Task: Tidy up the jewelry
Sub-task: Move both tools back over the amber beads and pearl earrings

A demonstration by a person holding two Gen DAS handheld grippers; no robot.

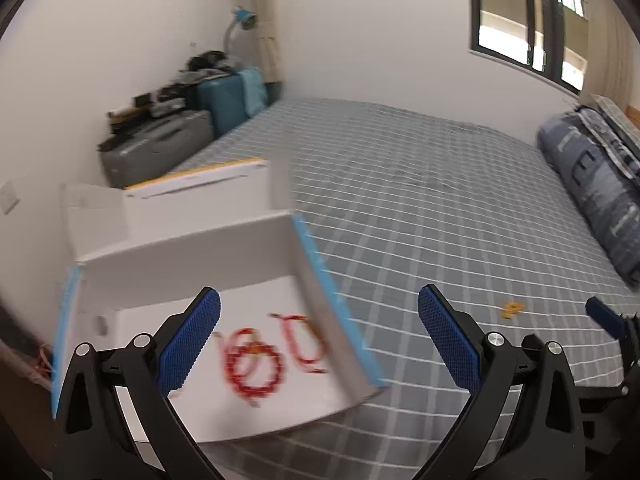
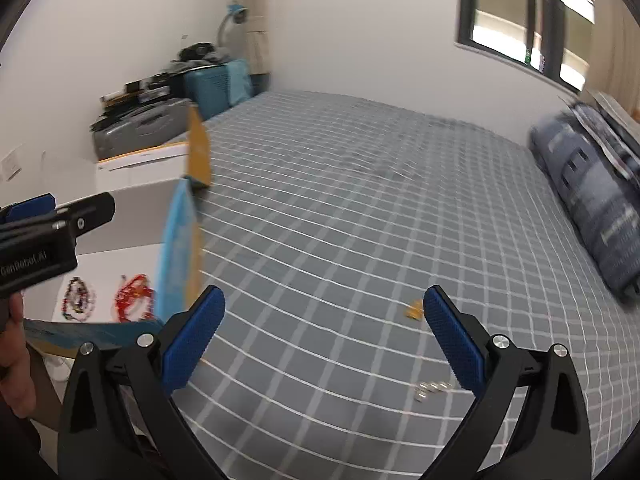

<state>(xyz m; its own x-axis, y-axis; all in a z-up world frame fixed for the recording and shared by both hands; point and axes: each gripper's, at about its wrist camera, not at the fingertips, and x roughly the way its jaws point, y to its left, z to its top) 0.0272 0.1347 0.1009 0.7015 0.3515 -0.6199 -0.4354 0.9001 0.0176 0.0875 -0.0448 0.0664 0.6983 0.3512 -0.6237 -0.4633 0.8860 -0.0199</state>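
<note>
While both claws hang wide and empty over the bed [image 2: 360, 184], the white box [image 1: 192, 264] at its edge already holds red bead strands [image 1: 256, 364] and a dark beaded bracelet [image 2: 78, 300]. Two pieces lie outside the box on the checked sheet: a small gold piece [image 2: 414, 310] well to its right, and a row of silver bits [image 2: 432, 389] nearer the right claw [image 2: 324, 340]. Best, I judge, to lower that claw squarely over one piece, pinching without snagging sheet. The left claw [image 1: 320, 336] hovers above the box's right wall.
</note>
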